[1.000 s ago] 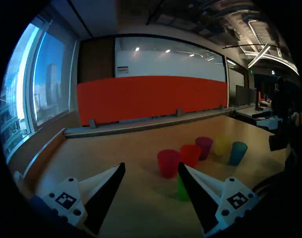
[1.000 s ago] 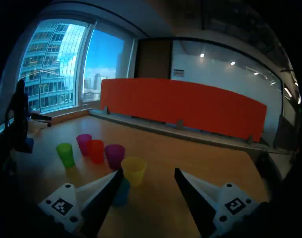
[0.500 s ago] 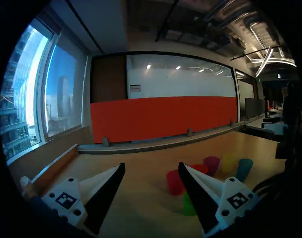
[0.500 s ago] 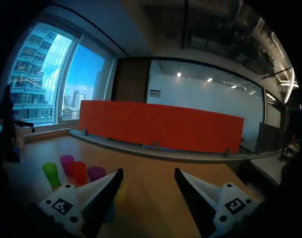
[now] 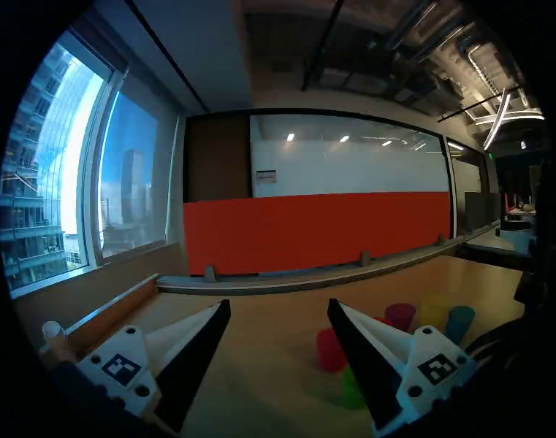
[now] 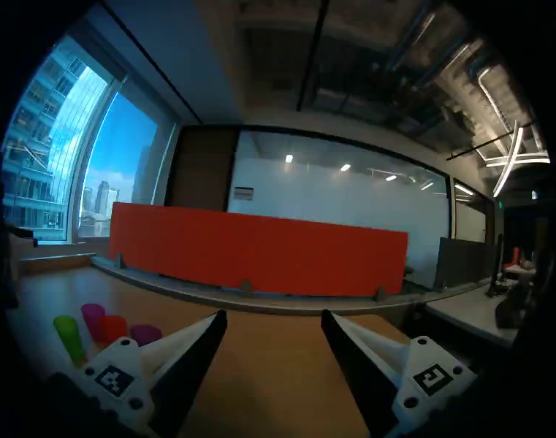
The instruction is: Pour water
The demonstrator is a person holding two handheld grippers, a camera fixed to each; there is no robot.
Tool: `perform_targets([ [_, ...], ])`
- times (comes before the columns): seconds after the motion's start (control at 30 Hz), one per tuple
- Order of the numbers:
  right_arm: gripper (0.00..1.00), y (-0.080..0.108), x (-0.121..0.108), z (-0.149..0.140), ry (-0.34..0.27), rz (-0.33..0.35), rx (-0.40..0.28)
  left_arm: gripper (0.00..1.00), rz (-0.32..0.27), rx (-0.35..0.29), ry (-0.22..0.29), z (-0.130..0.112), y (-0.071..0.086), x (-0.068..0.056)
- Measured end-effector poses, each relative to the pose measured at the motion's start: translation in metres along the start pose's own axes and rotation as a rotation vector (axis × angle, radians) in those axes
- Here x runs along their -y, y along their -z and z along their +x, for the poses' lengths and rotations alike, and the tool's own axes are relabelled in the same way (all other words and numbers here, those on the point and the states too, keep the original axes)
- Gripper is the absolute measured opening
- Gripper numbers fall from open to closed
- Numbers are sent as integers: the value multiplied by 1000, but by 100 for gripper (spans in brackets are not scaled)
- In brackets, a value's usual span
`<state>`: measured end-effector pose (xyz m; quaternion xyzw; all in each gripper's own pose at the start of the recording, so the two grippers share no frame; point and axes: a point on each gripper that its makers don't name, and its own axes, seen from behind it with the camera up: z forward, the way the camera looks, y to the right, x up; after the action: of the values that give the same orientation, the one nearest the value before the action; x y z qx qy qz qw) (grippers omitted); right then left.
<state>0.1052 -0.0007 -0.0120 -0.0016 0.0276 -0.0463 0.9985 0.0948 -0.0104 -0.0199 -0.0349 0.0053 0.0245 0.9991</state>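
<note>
Standing upright with mouths up, a red plastic cup [image 5: 329, 349] and other coloured plastic cups [image 5: 460, 321] cluster on the pale wooden tabletop [image 5: 278, 365], at 4 o'clock from the left gripper [image 5: 278, 303] and 8 o'clock from the right gripper [image 6: 272, 314]; both jaws gape apart, empty.

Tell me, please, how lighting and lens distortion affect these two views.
Left gripper view: the window is very bright and its frame bows with fisheye, while the cups sit dim. Right gripper view: same backlight from the left, and the ceiling lights glare.
</note>
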Motion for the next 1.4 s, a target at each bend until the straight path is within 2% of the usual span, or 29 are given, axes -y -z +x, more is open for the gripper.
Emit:
perform_targets([
  [0.17,100,3,-3,-1,-42,-4,0,99,21,-4,5,-5,0,5],
  [0.37,100,3,-10,0,-79,-25,-8,99,18,-7,26,-15,-1,7],
  [0.77,100,6,-12,0,-98,-35,0,99,50,-33,-4,-31,0,6],
  [0.97,100,7,-12,2,-89,-45,4,99,64,-51,0,-37,1,3],
  [1.27,100,7,-7,6,-79,-46,1,99,57,-42,10,-60,1,-6],
  [1.4,100,7,-3,3,-70,-43,9,99,69,-43,21,-66,-1,-4],
])
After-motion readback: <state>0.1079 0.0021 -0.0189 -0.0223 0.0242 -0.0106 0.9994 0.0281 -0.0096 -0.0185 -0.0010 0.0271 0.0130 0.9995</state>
